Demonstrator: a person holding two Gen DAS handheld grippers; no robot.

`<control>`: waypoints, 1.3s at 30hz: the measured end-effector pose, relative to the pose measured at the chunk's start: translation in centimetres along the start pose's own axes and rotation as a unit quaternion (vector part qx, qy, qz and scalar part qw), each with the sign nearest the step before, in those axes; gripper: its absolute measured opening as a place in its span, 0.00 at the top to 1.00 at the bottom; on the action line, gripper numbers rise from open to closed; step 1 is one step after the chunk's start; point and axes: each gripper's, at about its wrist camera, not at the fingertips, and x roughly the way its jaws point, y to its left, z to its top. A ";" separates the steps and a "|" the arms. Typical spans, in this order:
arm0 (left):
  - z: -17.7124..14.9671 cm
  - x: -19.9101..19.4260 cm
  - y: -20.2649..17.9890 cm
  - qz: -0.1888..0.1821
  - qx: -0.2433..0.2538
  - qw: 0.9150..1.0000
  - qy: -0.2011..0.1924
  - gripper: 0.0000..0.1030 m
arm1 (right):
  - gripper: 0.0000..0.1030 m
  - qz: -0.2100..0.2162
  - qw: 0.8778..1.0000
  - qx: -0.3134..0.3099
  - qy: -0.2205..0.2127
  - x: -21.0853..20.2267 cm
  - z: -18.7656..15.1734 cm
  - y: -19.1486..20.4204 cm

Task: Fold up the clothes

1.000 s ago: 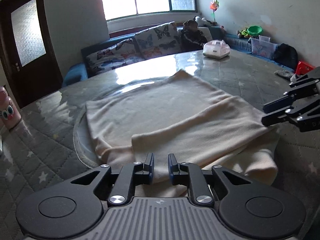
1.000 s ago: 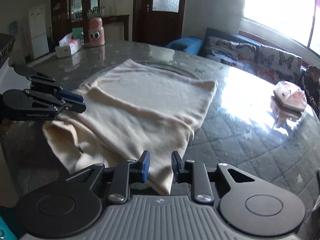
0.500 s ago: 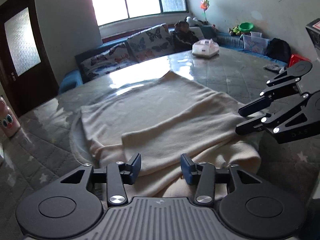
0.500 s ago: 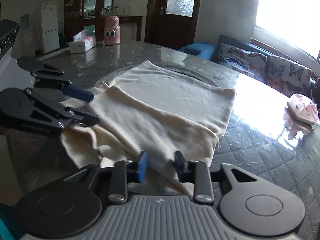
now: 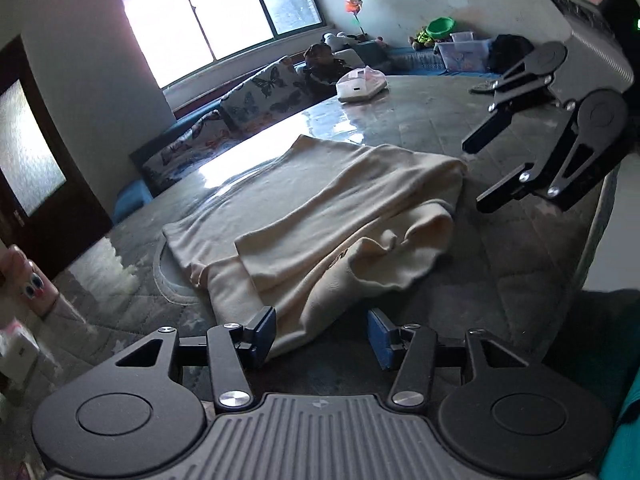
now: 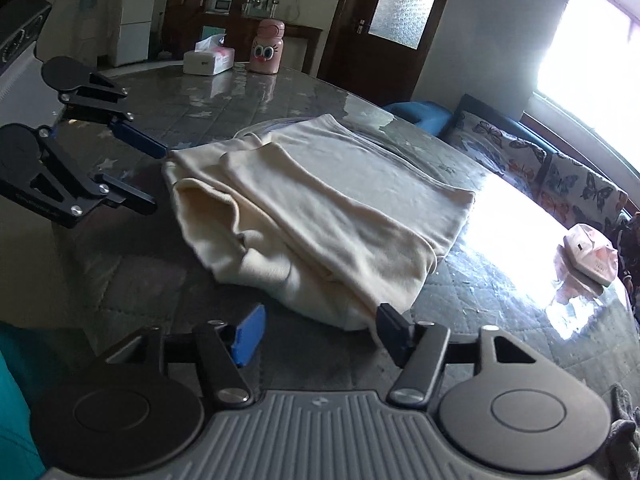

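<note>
The cream fleece garment (image 5: 340, 216) is lying partly folded on the grey quilted round bench (image 5: 500, 264), its near end bunched and needing straightening. Both the left gripper (image 5: 322, 332) and right gripper (image 6: 318, 334) are angling downward over its near edge, jaws having just been opening, now spread and gripping nothing.

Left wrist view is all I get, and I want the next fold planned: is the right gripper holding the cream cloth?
Observer: No. The right gripper has just been opening; the near end of the cloth lies between its jaws, unpinched.
Operator: And my left gripper, side-on?
Observer: Also just opened, nothing clamped; it hovers by the cloth's corner.
Operator: What's cut off at my left edge?
Observer: A tissue box beside a pink bottle.
</note>
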 end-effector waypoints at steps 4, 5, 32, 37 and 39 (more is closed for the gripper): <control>0.4 0.8 -0.6 0.003 0.013 1.000 -0.016 0.48 | 0.27 -0.008 1.000 -0.023 -0.008 -0.2 -0.1 0.8; 0.5 1.0 -0.8 0.005 0.019 1.000 -0.019 0.48 | 0.26 -0.010 0.999 -0.029 -0.011 -0.2 -0.1 1.0; 3.8 3.8 3.8 -0.052 -0.054 0.996 -0.045 0.85 | 0.72 0.040 0.998 -0.048 -0.008 5.6 3.2 -0.1; 2.5 2.8 3.3 -0.044 -0.039 0.997 -0.050 0.59 | 0.82 0.068 0.998 -0.003 0.003 6.0 4.6 -2.1; 1.8 2.4 3.0 -0.036 -0.028 0.998 -0.051 0.54 | 0.83 0.075 0.997 0.006 0.000 5.8 4.9 -2.7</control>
